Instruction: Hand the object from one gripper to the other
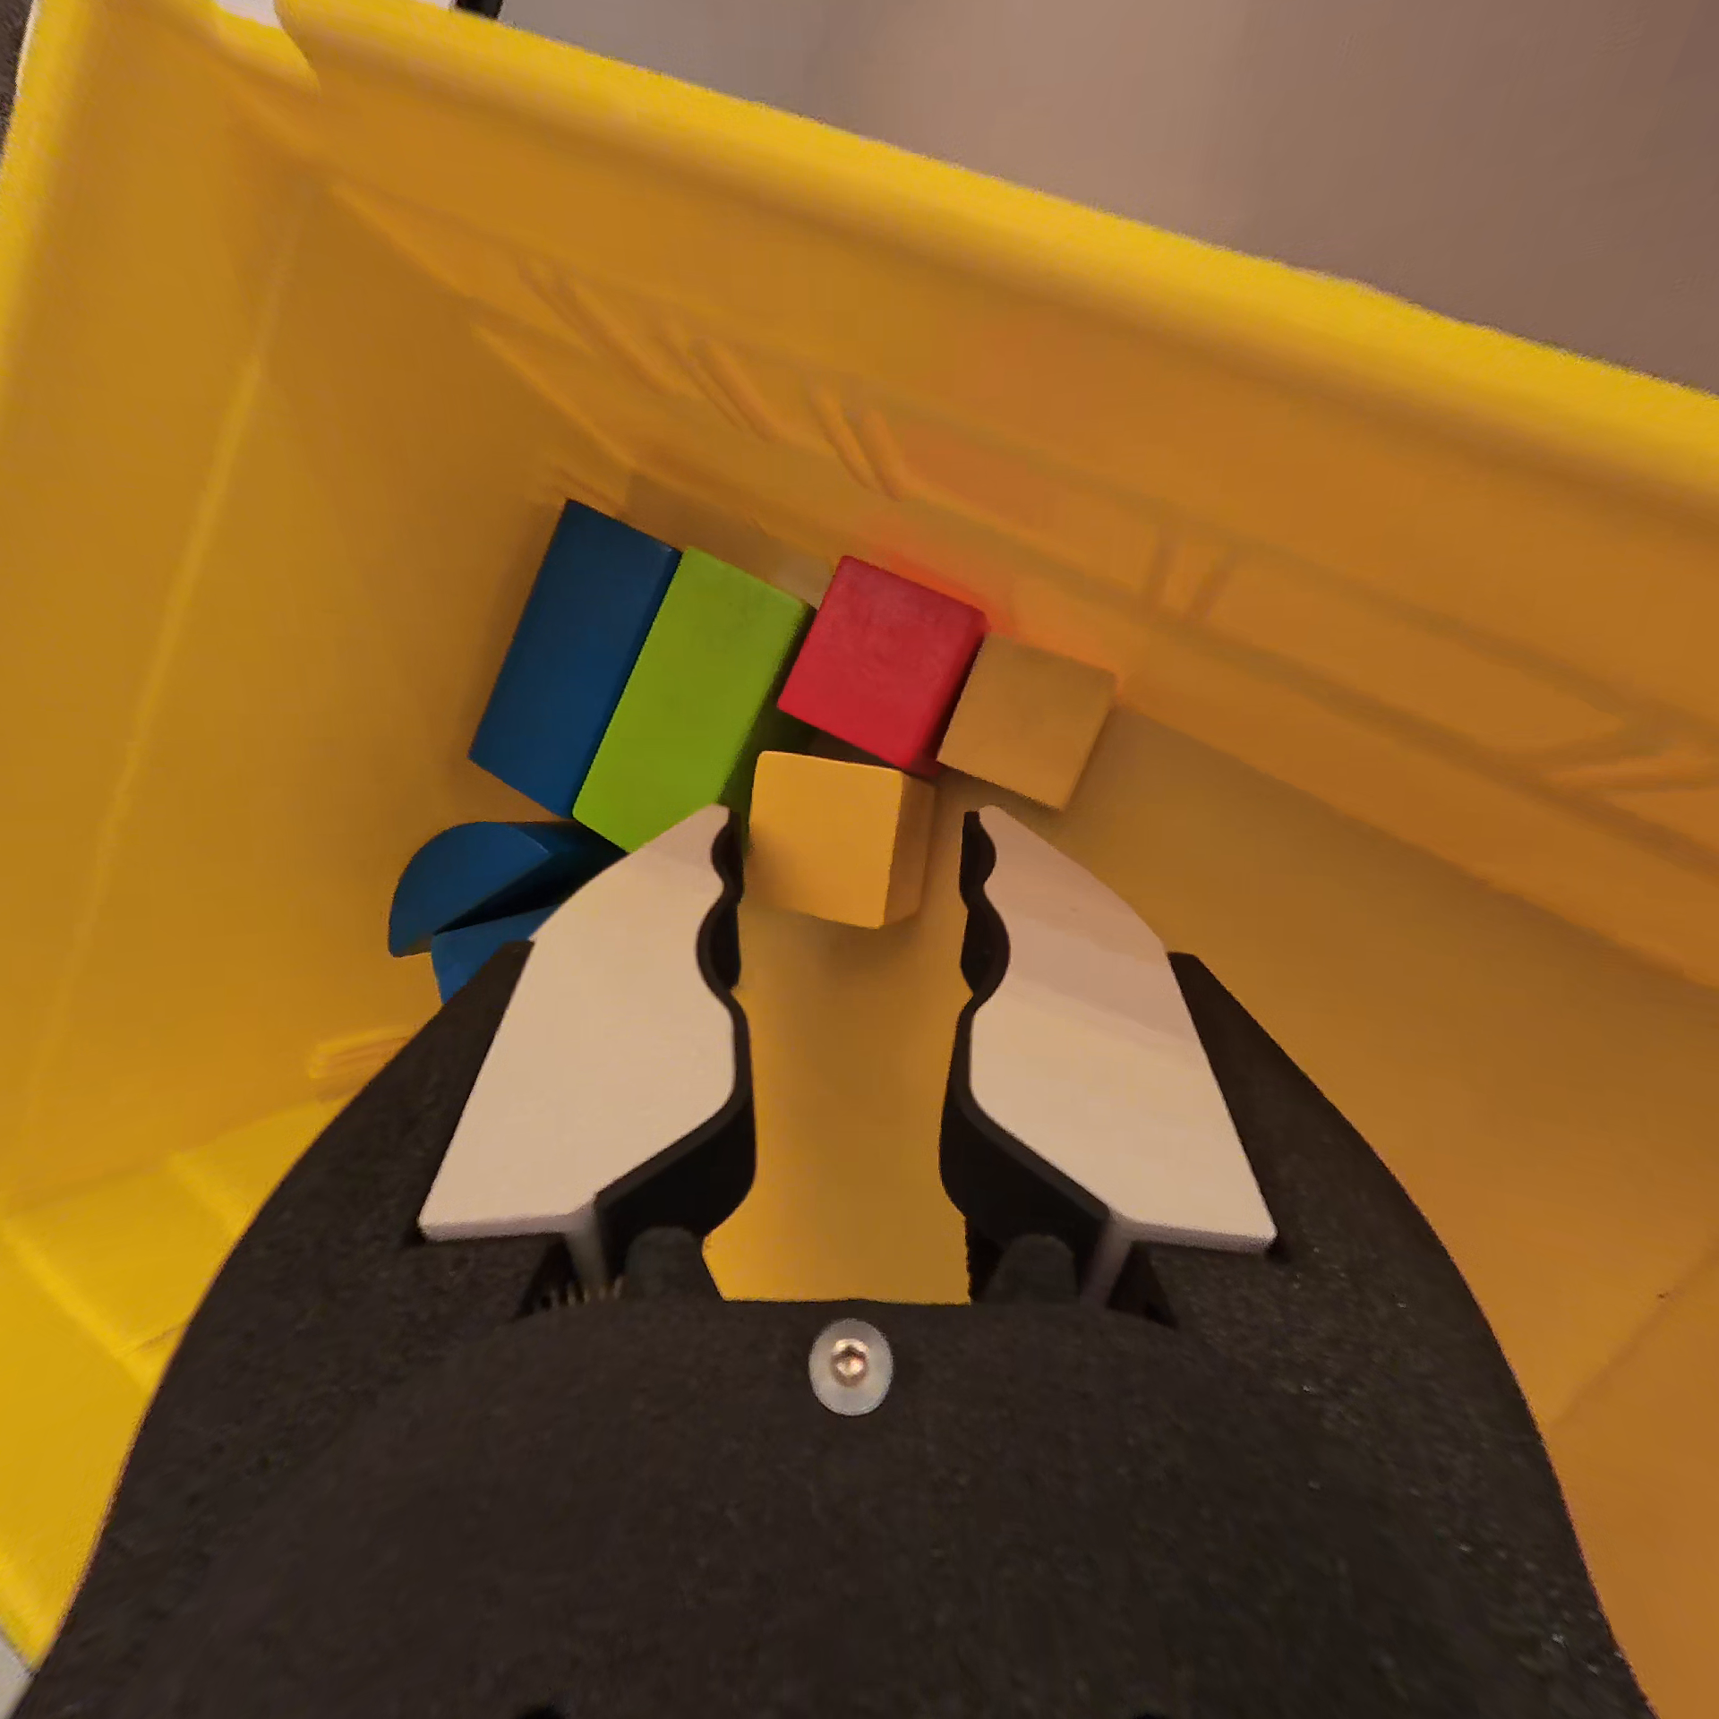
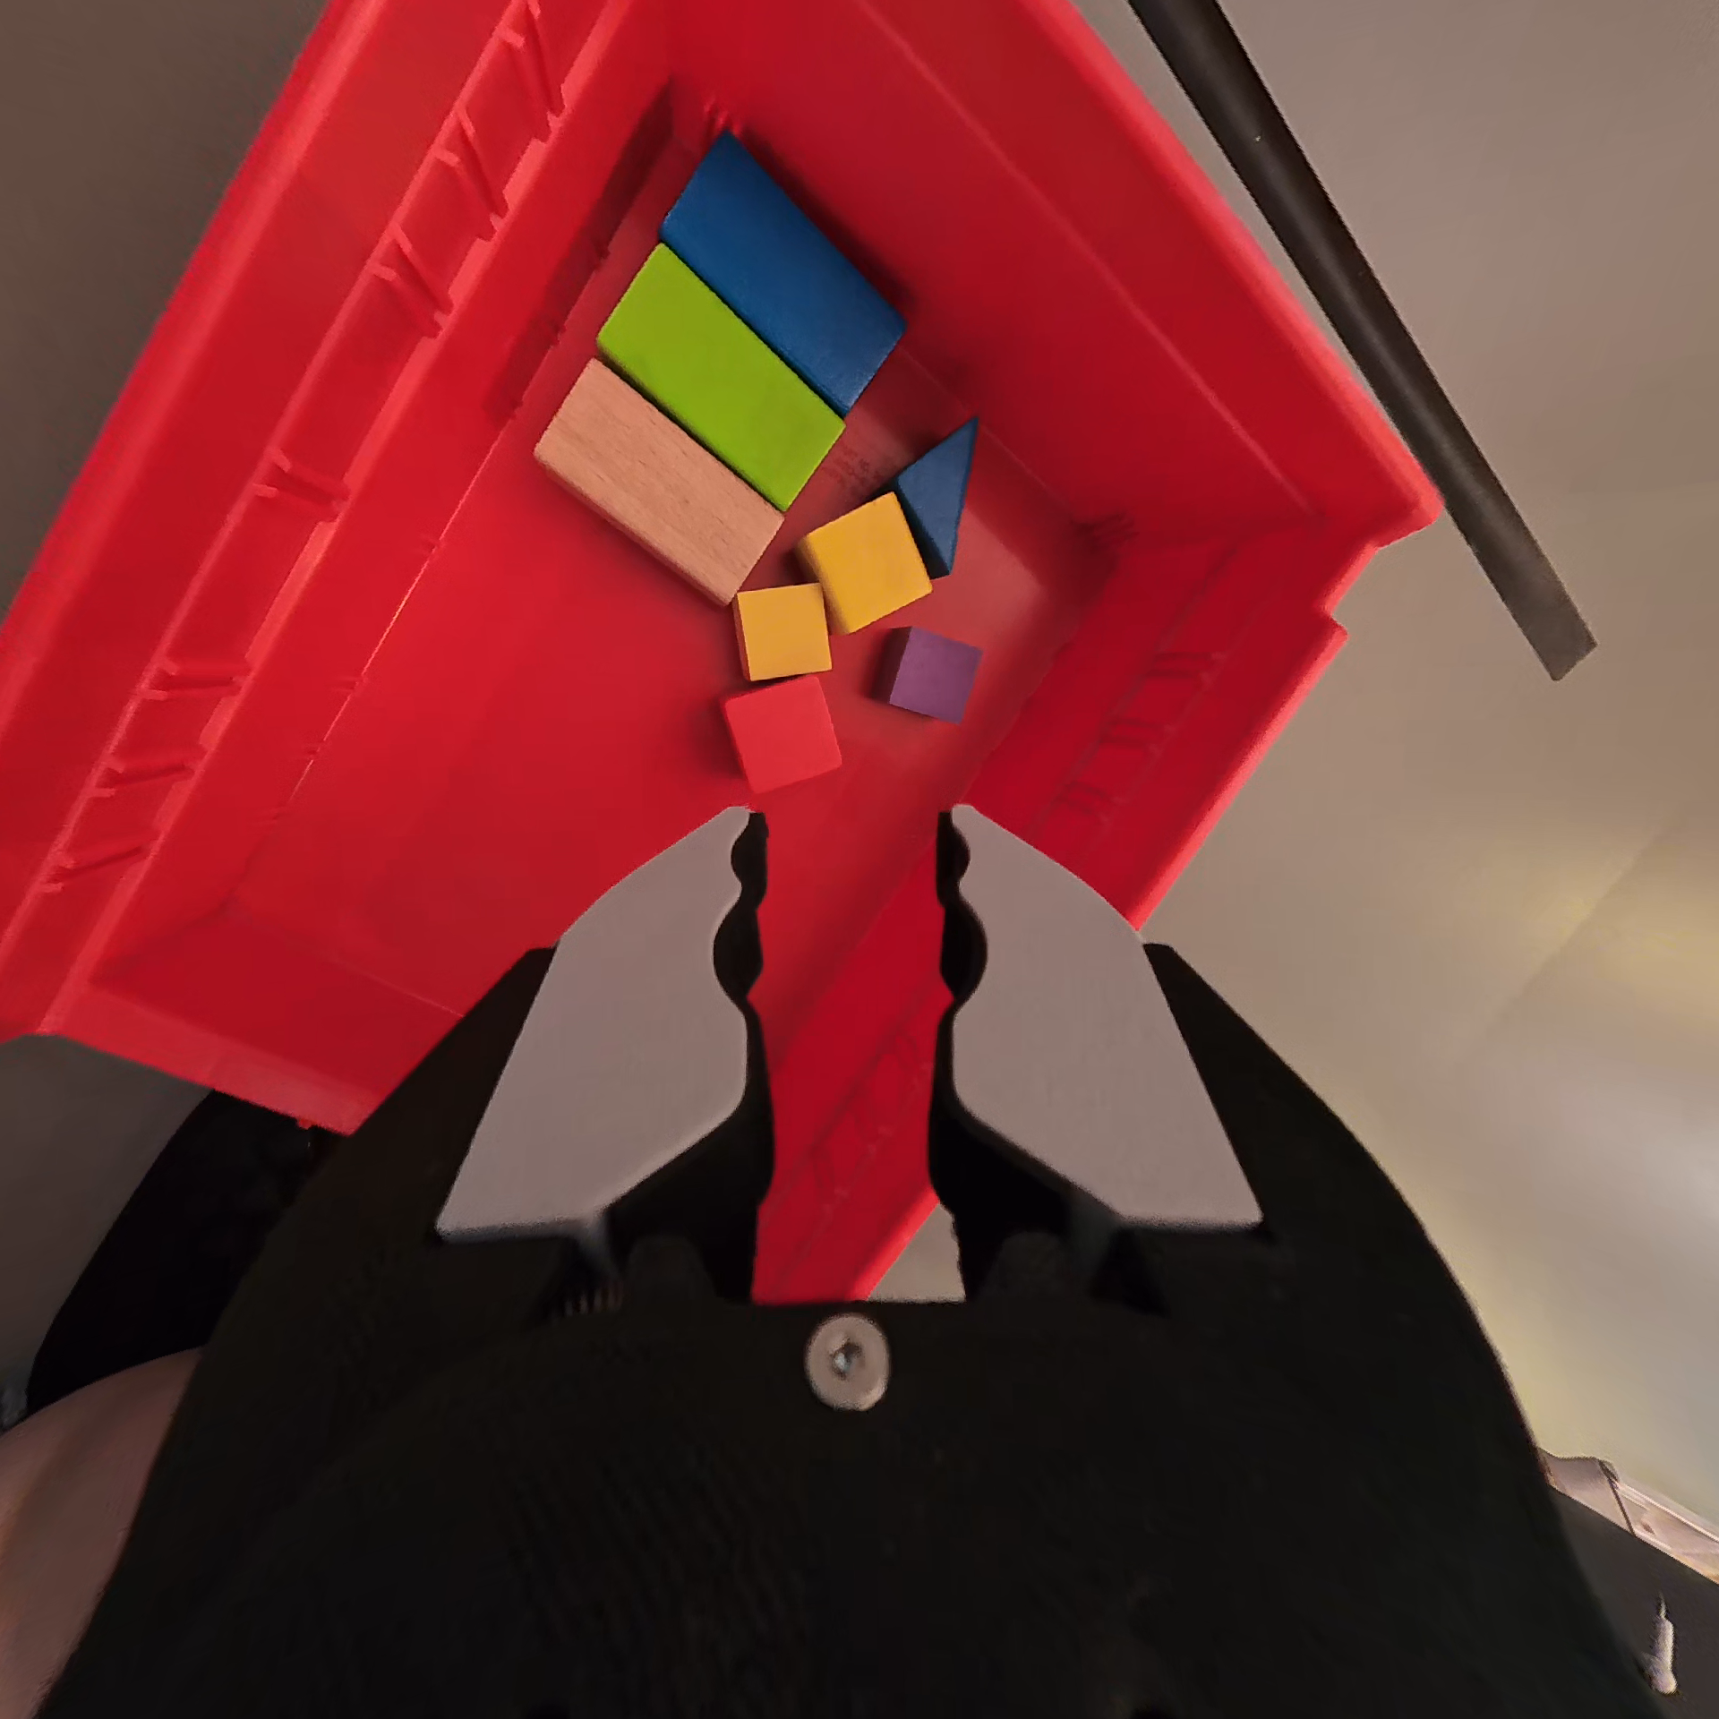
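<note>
In the left wrist view, my left gripper [image 1: 848, 820] is open inside a yellow bin [image 1: 837, 307]. Its fingertips stand on either side of a yellow cube [image 1: 828, 860], with a small gap on the right side. Behind the cube lie a blue block [image 1: 567, 651], a green block [image 1: 693, 707], a red cube [image 1: 879, 656] and another yellow cube [image 1: 1023, 721]. In the right wrist view, my right gripper [image 2: 848, 817] is open and empty above a red bin [image 2: 419, 651], just short of a red cube [image 2: 781, 730].
A blue half-round piece [image 1: 474, 884] lies left of my left fingers. The red bin also holds blue [image 2: 786, 270], green [image 2: 721, 372] and plain wooden [image 2: 660, 479] blocks, two yellow cubes [image 2: 865, 558], a blue wedge [image 2: 939, 493] and a purple cube [image 2: 930, 670]. A black bar [image 2: 1349, 307] lies beyond.
</note>
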`<state>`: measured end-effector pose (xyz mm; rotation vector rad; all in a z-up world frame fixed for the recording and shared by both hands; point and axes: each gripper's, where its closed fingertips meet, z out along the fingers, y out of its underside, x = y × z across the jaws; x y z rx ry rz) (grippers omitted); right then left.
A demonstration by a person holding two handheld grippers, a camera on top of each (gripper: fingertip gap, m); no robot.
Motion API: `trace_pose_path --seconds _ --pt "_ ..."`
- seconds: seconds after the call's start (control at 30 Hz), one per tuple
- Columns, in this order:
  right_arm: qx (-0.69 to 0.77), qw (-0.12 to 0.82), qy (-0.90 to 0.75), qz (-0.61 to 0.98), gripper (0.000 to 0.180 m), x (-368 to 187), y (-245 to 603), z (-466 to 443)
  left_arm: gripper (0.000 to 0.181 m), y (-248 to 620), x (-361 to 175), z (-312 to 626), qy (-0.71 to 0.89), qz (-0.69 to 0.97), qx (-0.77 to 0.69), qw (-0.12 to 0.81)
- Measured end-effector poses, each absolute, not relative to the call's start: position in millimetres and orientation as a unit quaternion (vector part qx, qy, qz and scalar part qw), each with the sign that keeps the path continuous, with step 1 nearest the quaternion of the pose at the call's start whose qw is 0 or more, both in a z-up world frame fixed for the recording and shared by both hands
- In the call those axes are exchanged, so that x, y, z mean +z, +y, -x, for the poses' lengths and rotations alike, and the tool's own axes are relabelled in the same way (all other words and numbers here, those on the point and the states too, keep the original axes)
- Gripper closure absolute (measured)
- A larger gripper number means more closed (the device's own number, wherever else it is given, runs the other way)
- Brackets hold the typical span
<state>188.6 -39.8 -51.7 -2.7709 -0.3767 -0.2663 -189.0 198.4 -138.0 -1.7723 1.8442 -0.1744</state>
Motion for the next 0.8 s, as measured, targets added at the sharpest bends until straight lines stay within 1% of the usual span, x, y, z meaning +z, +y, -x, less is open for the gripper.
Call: trace_pose_path --seconds 0.43,0.63,0.8 --pt "-0.094 0.154 -0.139 0.974 0.144 -56.0 -40.8 -188.8 0.14 200.2 -146.8 195.5 0.691 0.671 -0.047 0.265" --pt "-0.094 0.152 -0.141 0.974 0.144 -56.7 -42.2 -189.5 0.143 198.8 -146.1 199.5 0.685 0.683 -0.048 0.248" --pt "-0.095 0.15 -0.145 0.973 0.144 -57.2 -41.9 -188.7 0.144 204.3 -139.0 211.2 0.678 0.693 -0.019 0.246"
